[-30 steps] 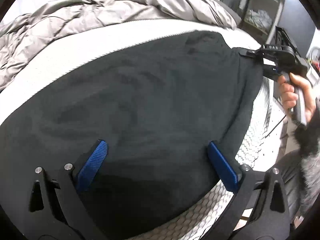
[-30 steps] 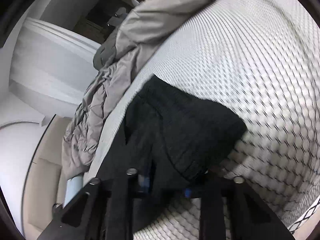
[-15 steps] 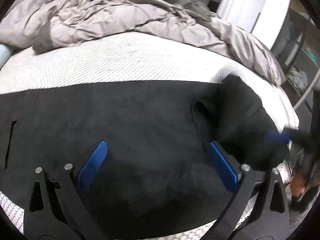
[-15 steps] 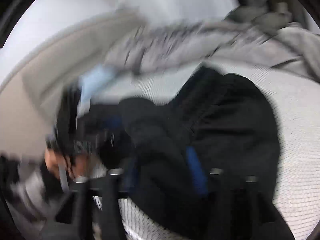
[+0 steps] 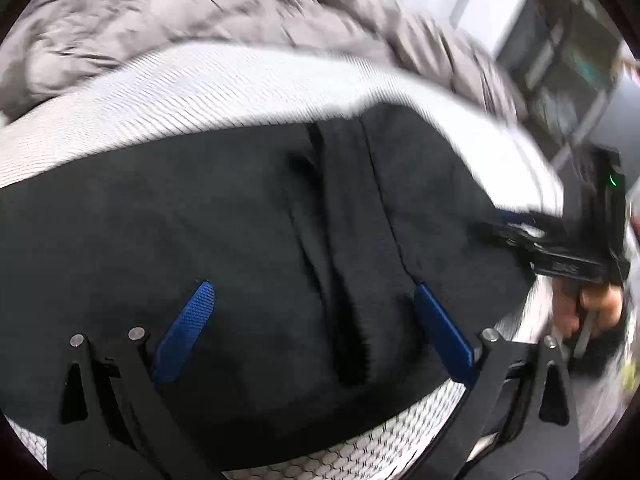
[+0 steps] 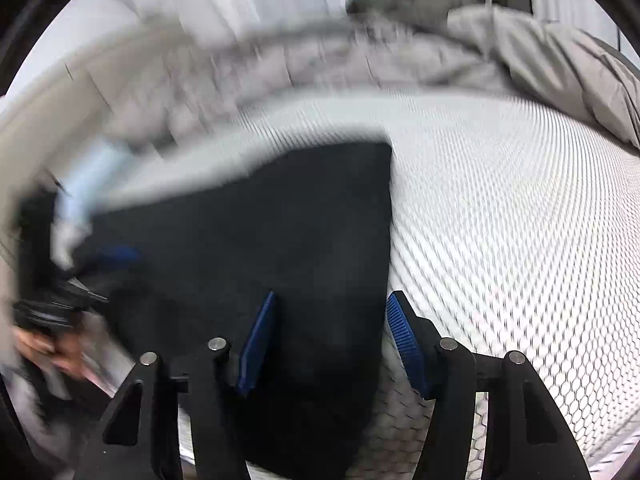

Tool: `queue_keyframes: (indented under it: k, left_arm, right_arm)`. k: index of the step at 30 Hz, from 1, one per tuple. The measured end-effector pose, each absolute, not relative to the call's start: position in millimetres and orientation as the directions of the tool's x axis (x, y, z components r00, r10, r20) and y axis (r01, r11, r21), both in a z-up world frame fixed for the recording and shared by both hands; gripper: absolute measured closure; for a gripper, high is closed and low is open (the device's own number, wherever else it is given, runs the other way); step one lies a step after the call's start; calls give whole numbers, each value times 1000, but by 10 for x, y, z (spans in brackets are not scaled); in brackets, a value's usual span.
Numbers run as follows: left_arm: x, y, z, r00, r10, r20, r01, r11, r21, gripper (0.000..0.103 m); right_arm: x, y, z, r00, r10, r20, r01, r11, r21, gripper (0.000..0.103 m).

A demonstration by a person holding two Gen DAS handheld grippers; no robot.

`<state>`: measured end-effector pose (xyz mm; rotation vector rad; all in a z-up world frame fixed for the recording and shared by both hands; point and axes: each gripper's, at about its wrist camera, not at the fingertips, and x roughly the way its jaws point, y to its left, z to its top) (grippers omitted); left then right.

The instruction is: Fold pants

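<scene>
in the right wrist view, low in the frame, the right gripper (image 6: 330,344) stands about half open over the right edge of the pants (image 6: 280,240); its jaws have just been opening, and the blue pads are apart with only flat cloth under them, nothing pinched. in the left wrist view, low centre, the left gripper (image 5: 316,332) is spread wide over the pants (image 5: 200,220), holding nothing. the pants lie dark and flat on the white mattress (image 6: 500,200), filling the middle of both views, with a doubled layer and a seam running up the centre of the left view. by my reading one fold is laid and just released; the bundle looks long, so another fold and some smoothing are probably left. further up, a grey duvet (image 5: 180,20) is bunched along the top.
</scene>
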<state>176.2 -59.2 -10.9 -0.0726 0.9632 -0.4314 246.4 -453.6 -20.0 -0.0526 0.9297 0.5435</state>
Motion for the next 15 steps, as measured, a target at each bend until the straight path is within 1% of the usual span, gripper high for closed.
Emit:
queue_keyframes:
  k: [1, 2, 4, 5, 6, 7, 9, 11, 13, 15]
  left_arm:
    - [1728, -685, -175, 480, -351, -804, 343, 919, -196, 3]
    - [1691, -776, -230, 481, -310, -820, 369, 920, -131, 3]
    - [1632, -837, -238, 499, -296, -815, 389, 916, -94, 3]
    - [1632, -825, -218, 491, -313, -813, 386, 915, -119, 4]
    - [1644, -801, -200, 480, -338, -809, 383, 911, -153, 4]
    - [1675, -754, -172, 464, -393, -794, 379, 898, -223, 4]
    - [1765, -654, -158, 450, -480, -753, 341, 872, -352, 4]
    - [1873, -583, -191, 433, -531, -729, 303, 847, -437, 5]
    - [2030, -557, -270, 397, -589, -704, 263, 807, -528, 8]
    - [2137, -577, -312, 387, -608, -693, 243, 792, -560, 14]
  right_arm:
    - [2468, -4465, -304, 453, 385, -804, -487, 862, 139, 43]
    - [2441, -4424, -351, 466, 354, -811, -504, 859, 86, 42]
    - [2364, -4440, -310, 495, 342, -799, -522, 852, 40, 38]
    - [2339, -4462, -283, 496, 346, -796, -525, 850, 43, 36]
    - [2331, -4485, -276, 496, 350, -795, -522, 851, 50, 32]
    - [2334, -4521, -278, 495, 355, -793, -515, 855, 61, 29]
    - [2373, -4576, -306, 488, 369, -791, -505, 859, 89, 29]
    - [2388, -4583, -321, 488, 375, -789, -504, 858, 97, 29]
    - [2373, -4585, -322, 492, 381, -783, -510, 855, 95, 29]
    - [2383, -4474, -376, 489, 392, -779, -515, 851, 105, 29]
